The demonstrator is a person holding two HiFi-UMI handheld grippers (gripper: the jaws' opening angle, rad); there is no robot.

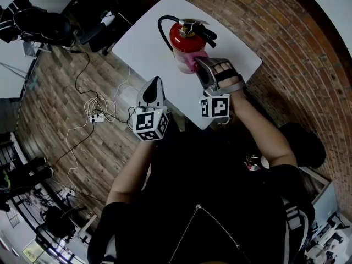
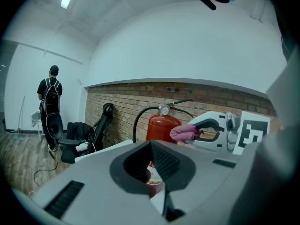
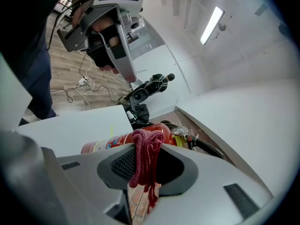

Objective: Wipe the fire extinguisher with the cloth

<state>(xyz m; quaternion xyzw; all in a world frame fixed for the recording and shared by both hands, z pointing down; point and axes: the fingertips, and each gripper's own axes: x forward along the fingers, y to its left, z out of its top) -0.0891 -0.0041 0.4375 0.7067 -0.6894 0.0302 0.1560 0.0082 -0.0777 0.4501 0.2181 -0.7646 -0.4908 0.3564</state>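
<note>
A red fire extinguisher (image 1: 183,39) with a black hose and handle stands upright on the white table (image 1: 140,37). My right gripper (image 1: 204,66) is shut on a pink cloth (image 1: 188,62), which it presses against the cylinder's near side. The right gripper view shows the cloth (image 3: 145,156) bunched between the jaws, with the extinguisher (image 3: 108,142) just behind it. My left gripper (image 1: 155,86) hovers over the table's near edge, left of the extinguisher, shut and holding nothing. In the left gripper view, the extinguisher (image 2: 159,124) and the cloth (image 2: 183,132) lie ahead of it.
The table stands against a brick wall (image 1: 286,32). Cables and a power strip (image 1: 96,115) lie on the wooden floor to the left. A black office chair (image 1: 82,15) stands beyond the table. A person (image 2: 50,108) stands far off with their back turned.
</note>
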